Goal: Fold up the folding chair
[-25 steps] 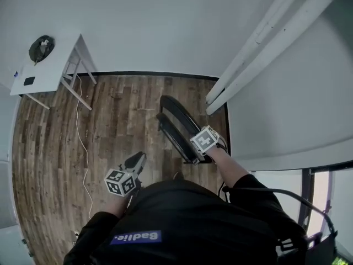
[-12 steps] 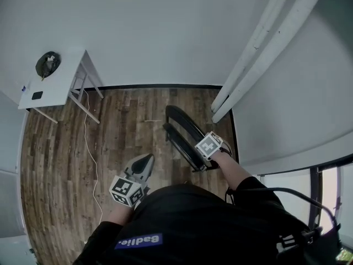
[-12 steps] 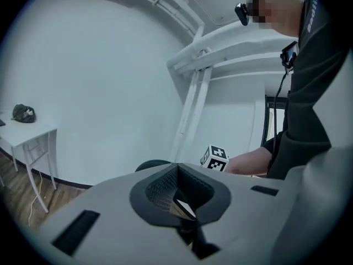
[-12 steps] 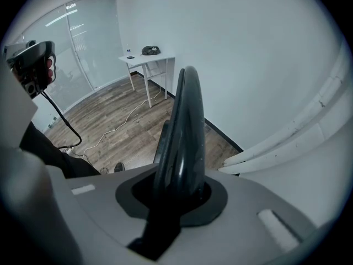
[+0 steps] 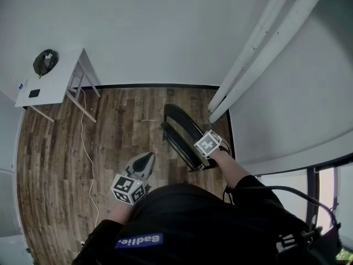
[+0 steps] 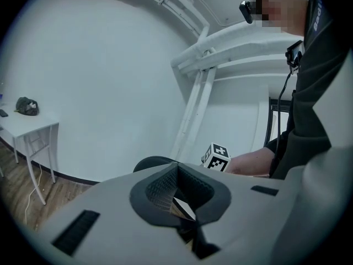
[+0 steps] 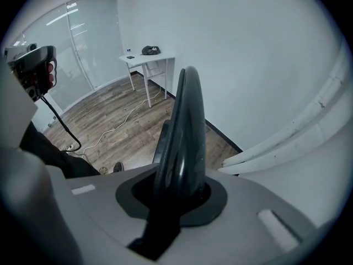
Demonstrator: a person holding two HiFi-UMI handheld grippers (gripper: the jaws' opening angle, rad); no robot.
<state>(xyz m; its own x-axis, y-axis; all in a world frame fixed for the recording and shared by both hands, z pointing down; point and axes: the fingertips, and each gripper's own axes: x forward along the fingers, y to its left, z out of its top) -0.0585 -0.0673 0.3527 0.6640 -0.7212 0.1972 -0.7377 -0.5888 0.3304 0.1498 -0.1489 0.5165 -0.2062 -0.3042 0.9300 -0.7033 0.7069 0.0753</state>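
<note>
The black folding chair (image 5: 185,132) stands folded flat on the wood floor close to the right wall. My right gripper (image 5: 203,151) points steeply down and is shut on the chair's top edge; in the right gripper view the curved black back (image 7: 185,120) runs up from between the jaws. My left gripper (image 5: 144,160) hangs to the left of the chair, apart from it, its jaws shut on nothing. From the left gripper view the chair's rounded top (image 6: 154,162) and the right gripper's marker cube (image 6: 217,157) show past the closed fingertips (image 6: 165,189).
A white table (image 5: 52,81) with a dark bundle (image 5: 44,61) and a small black item (image 5: 34,93) stands at the far left. A white cable (image 5: 83,142) trails across the floor. Slanted white pipes (image 5: 248,54) meet the floor right behind the chair.
My left gripper has risen beside my body and its jaws have closed empty. The right gripper and the folded chair have stayed put.
</note>
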